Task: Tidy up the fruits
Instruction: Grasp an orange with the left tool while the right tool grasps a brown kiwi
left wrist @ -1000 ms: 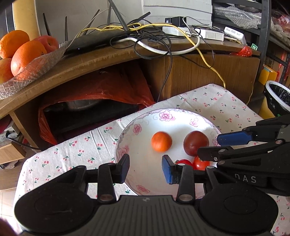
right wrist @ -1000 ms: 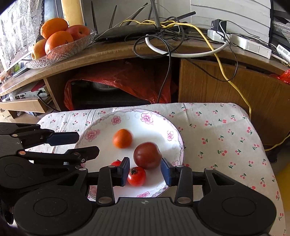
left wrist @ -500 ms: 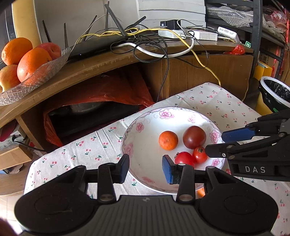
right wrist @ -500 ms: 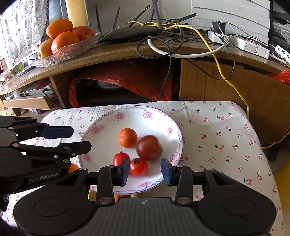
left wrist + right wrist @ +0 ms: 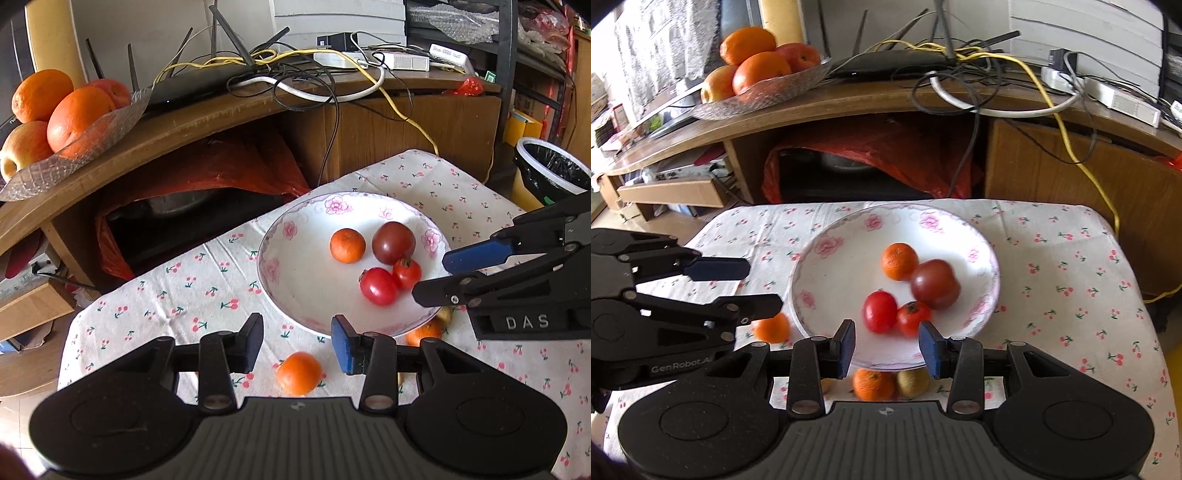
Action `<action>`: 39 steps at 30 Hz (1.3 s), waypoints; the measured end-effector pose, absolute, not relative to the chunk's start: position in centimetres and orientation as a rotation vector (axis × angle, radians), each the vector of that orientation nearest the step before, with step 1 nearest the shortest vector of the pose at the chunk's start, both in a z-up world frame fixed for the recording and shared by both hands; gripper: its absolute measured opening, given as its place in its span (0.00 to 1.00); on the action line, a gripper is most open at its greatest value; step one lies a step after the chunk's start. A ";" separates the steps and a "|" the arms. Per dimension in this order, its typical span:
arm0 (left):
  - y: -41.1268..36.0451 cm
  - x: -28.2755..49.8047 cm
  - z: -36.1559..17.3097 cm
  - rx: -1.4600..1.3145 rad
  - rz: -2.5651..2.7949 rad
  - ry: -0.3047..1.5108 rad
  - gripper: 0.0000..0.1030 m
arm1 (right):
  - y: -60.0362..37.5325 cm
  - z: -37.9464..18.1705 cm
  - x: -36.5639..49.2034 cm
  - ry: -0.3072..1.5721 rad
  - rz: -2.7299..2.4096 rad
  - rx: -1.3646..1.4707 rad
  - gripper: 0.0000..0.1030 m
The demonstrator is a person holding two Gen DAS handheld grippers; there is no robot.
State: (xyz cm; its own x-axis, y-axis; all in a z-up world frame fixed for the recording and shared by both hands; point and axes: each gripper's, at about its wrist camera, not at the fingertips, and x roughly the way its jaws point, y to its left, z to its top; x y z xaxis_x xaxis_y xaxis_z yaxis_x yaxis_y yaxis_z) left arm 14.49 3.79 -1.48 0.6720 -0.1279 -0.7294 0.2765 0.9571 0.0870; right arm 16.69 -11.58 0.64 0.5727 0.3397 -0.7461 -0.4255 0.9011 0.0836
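Your left gripper (image 5: 297,343) is released, jaws apart with nothing between the pads; it hangs over the near edge of the tablecloth (image 5: 192,280), just short of the plate (image 5: 295,295). Your right gripper (image 5: 886,345) is also released and empty, its tips over the plate's near rim.

Plate: white, shallow, pink flowers printed round the rim. It sits roughly mid-table on the cherry-print cloth.

On the plate, four pieces bunched toward one side:
- small mandarin (image 5: 347,245), orange, dimpled skin
- dark tomato (image 5: 393,243), brownish-purple, glossy, the largest of the four, touching the mandarin in the right wrist view
- red tomato (image 5: 378,286), smooth, slightly oval
- smaller red tomato (image 5: 407,273) with a green stem cap, pressed against the oval one

Off the plate, on the cloth:
- loose mandarin (image 5: 299,373) just in front of your left gripper, between its fingers in the left wrist view
- second mandarin (image 5: 873,384) tucked against the plate's near edge, partly under the rim
- a brownish-green fruit (image 5: 913,382) beside it, touching or nearly so; can't tell what kind, mostly hidden.

Right wrist view is a bit motion-blurred, so fine detail on the tomatoes is soft there.

Behind the table, a glass dish (image 5: 768,96) of oranges and apples on the wooden shelf, well apart from the plate.
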 end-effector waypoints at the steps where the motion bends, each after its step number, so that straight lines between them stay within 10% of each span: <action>1: 3.9 14.4 -1.5 0.199 -0.231 0.804 0.47 | -11.4 0.6 16.5 0.851 0.457 -0.112 0.34; 26: 7.1 12.3 -3.0 0.207 -0.258 0.866 0.47 | -7.2 -3.0 15.1 0.921 0.600 -0.226 0.37; 39: 5.5 13.8 -4.4 0.208 -0.303 0.885 0.47 | -8.5 -3.5 15.3 0.969 0.572 -0.180 0.22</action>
